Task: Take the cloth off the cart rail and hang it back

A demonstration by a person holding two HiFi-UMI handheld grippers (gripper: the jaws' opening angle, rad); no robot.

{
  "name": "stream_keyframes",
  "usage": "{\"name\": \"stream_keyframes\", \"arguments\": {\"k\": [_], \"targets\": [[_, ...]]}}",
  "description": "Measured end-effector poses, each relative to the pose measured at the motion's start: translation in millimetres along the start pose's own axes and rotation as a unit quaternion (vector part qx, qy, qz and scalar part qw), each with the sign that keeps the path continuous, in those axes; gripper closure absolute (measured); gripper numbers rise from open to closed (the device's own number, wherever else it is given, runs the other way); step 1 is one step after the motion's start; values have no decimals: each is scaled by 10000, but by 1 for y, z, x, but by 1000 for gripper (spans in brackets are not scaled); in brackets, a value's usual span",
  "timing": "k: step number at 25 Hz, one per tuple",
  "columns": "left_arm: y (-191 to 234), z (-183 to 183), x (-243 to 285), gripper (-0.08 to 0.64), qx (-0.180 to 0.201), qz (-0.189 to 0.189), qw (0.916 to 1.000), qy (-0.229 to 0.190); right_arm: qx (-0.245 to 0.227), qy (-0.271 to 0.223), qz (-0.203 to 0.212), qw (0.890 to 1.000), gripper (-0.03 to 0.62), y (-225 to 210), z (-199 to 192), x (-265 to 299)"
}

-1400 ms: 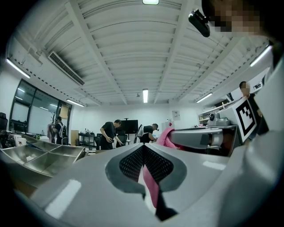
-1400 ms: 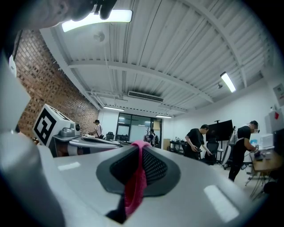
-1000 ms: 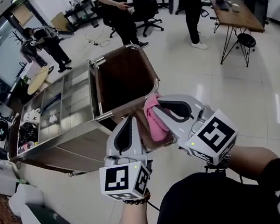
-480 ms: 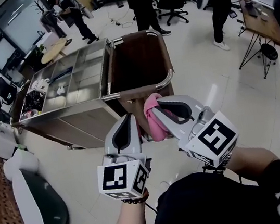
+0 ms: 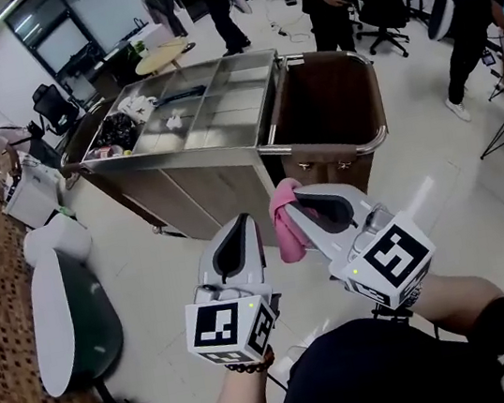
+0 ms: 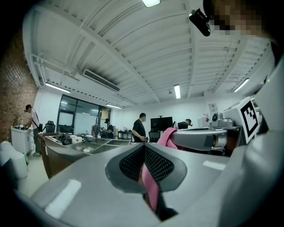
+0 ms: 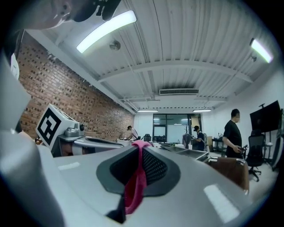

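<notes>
The jaws of the left gripper [image 6: 144,150] are closed on a pink cloth [image 6: 151,188], a strip of which runs down between the pads. The jaws of the right gripper [image 7: 141,146] are likewise pinched narrow on the same cloth, which bunches up over their tips. The 2 grippers sit side by side, the cloth hanging in the air between them, near the cart rail [image 5: 357,149] but not touching it. Beyond stands the steel cart [image 5: 209,108].
</notes>
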State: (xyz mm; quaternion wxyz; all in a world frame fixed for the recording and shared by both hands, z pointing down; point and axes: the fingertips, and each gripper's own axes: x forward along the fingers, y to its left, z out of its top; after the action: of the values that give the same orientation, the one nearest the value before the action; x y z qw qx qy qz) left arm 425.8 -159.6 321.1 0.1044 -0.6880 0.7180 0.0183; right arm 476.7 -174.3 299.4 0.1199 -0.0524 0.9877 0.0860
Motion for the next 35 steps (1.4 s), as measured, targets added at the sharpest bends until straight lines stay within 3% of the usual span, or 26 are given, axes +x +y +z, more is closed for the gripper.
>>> {"name": "stream_keyframes", "arguments": {"k": [20, 24, 29, 35], "targets": [[217, -2, -174, 557, 18, 1047, 9944, -133, -68, -111, 1005, 9948, 580, 193, -18, 192], [247, -5, -200, 558, 35, 1248, 9920, -190, 177, 143, 1176, 9928, 580, 225, -29, 216], [280, -14, -229, 557, -63, 1547, 9877, -200, 17, -4, 1457, 9893, 580, 253, -37, 249], [311, -36, -233, 557, -22, 1723, 9849, -141, 39, -65, 1655, 9862, 580, 258, -60, 281]]}}
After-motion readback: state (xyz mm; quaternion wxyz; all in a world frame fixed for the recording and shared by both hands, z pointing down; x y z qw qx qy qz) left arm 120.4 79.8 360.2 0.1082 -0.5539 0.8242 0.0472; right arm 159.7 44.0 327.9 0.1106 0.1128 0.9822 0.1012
